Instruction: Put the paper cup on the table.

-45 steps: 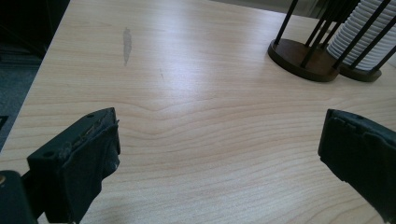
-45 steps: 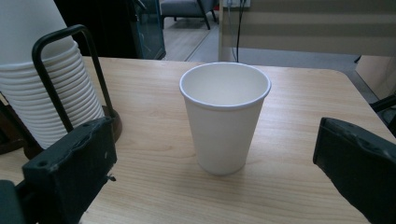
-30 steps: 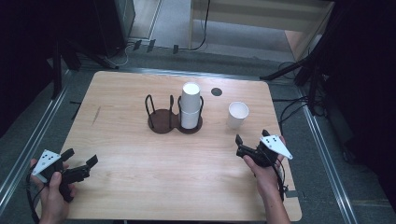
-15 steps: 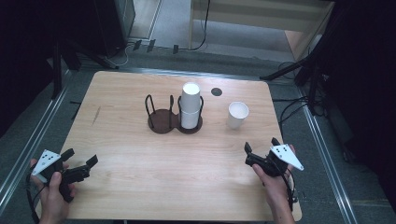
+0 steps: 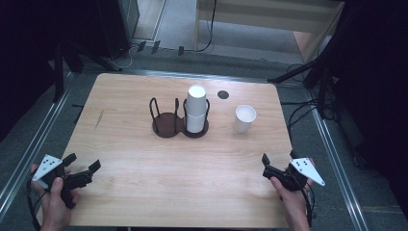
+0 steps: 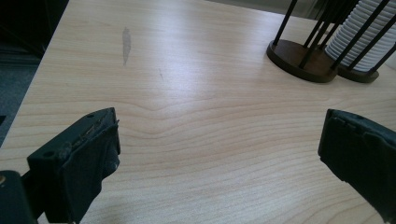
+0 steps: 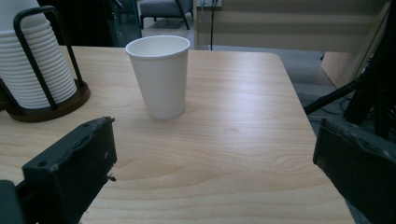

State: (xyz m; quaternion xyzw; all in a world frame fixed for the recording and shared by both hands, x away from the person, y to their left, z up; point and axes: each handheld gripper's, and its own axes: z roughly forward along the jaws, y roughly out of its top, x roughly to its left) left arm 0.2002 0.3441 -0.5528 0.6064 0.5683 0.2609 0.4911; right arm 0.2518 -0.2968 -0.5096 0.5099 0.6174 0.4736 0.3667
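Observation:
A single white paper cup point(image 5: 245, 118) point(image 7: 161, 77) stands upright on the right part of the wooden table point(image 5: 144, 159). A dark two-slot cup holder point(image 5: 167, 124) point(image 6: 299, 55) sits mid-table. Its right slot holds a stack of white cups point(image 5: 196, 108) point(image 7: 35, 70) point(image 6: 362, 37), and its left slot is empty. My left gripper point(image 5: 82, 162) point(image 6: 219, 154) rests open at the near left corner, with nothing between its jaws. Near the front right edge my right gripper point(image 5: 279, 161) point(image 7: 215, 163) is open and empty, pointing at the single cup from well short of it.
A small dark round spot point(image 5: 222, 95) marks the table behind the holder. A faint grey smear point(image 6: 126, 39) lies on the left side. Metal rails run along both sides of the table, with cables on the floor point(image 5: 308, 108) at the right.
My right gripper has drawn back toward the table's near right edge, away from the single cup. The left gripper and the cups have stayed put.

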